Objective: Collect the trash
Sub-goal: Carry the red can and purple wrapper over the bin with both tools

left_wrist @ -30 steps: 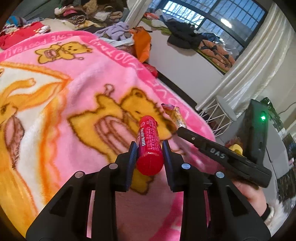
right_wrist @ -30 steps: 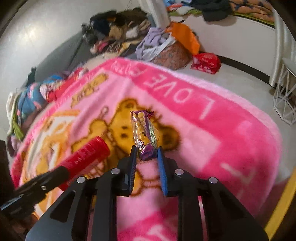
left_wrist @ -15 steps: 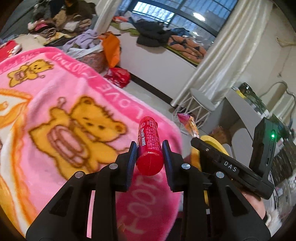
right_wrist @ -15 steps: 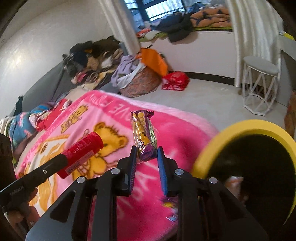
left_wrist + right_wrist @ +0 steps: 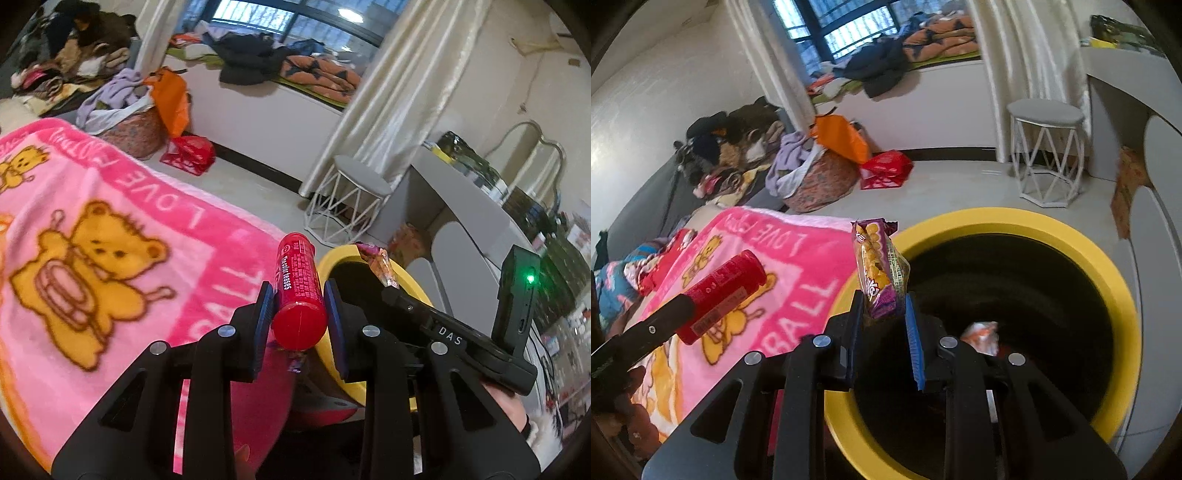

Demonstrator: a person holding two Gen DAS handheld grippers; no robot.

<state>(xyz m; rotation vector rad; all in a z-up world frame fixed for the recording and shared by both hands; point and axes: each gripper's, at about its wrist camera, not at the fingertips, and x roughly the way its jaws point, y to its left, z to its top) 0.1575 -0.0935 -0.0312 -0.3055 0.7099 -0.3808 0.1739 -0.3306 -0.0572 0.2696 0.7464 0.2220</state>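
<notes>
My left gripper [image 5: 299,314] is shut on a red cylindrical tube [image 5: 298,291], held above the edge of the pink bear blanket [image 5: 110,236], just left of the yellow-rimmed trash bin [image 5: 332,258]. The tube also shows in the right wrist view [image 5: 724,291]. My right gripper [image 5: 882,317] is shut on a purple snack wrapper [image 5: 879,273], held upright over the near left rim of the bin [image 5: 1052,236]. The bin's inside is dark and holds a crumpled wrapper [image 5: 979,332]. The snack wrapper shows in the left wrist view [image 5: 380,266] over the bin.
A white wire stool [image 5: 1047,158] stands on the floor beyond the bin. A red bag [image 5: 886,170], an orange bag and a cloth basket [image 5: 820,177] sit by the window ledge. A grey desk [image 5: 461,206] is at the right. Clothes are piled at the back left.
Both grippers have moved right, off the blanket toward the yellow bin. The snack wrapper now hangs over the bin's rim, and the red tube is beside the bin.
</notes>
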